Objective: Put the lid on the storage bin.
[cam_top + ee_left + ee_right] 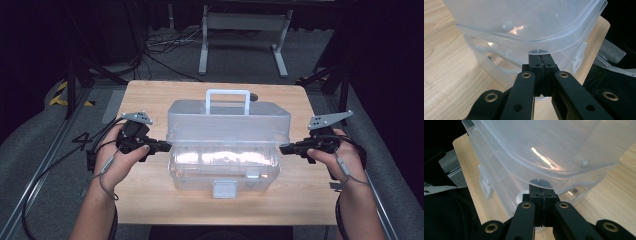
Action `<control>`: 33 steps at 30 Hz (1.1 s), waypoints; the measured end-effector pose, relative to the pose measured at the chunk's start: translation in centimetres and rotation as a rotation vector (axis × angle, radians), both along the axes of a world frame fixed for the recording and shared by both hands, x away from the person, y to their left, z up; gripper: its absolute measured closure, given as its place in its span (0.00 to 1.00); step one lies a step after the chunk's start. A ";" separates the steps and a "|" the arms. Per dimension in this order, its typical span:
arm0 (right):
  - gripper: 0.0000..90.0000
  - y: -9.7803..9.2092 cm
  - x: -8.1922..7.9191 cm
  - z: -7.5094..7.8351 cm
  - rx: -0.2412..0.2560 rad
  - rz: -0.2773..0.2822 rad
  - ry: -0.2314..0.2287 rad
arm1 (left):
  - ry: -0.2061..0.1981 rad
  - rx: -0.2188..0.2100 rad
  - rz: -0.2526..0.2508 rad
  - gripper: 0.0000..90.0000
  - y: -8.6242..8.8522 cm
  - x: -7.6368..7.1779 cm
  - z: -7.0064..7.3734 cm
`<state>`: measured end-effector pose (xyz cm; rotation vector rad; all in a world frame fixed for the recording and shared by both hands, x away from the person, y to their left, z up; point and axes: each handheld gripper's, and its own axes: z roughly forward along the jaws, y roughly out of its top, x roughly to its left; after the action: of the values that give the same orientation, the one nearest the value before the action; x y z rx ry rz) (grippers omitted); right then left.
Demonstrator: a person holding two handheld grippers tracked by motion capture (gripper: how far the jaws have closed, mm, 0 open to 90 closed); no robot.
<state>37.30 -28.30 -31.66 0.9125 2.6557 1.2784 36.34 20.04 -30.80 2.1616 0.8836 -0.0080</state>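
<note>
I am looking down on a pale wooden table [150, 200] standing on grey floor in a dark room, with a white metal stand [243, 30] behind it. At the table's middle a clear plastic storage box with a hinged lid [227, 145] is lying with its long axis running left to right; its white handle [227, 100] is sitting at the far side and its front latch [224, 189] is facing me. The lid is standing raised at the front. My left gripper [167, 146] is pressing at the lid's left end, my right gripper [283, 148] at its right end.

In the left gripper view, the jaws are clenched together with nothing between them, tips tucked under the lid's rim [534, 40].

In the right gripper view, the jaws are likewise clenched empty, tips under the lid's rim [554, 171].
</note>
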 end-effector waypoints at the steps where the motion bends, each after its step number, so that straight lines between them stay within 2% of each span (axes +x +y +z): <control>1: 1.00 0.0 0.0 0.0 -0.007 0.002 0.005 | 0.001 0.004 0.001 1.00 0.0 0.0 0.0; 12: 0.99 0.0 -0.1 -0.2 -0.045 0.026 0.031 | 0.048 0.035 -0.033 0.99 -0.3 -0.1 -0.2; 33: 0.98 0.2 -0.3 -0.6 -0.122 0.062 0.055 | 0.090 0.102 -0.080 0.99 -0.8 -0.1 -0.7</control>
<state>37.02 -28.13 -32.22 0.8673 2.7889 1.1040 36.19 19.23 -31.49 2.3064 0.8640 -0.1025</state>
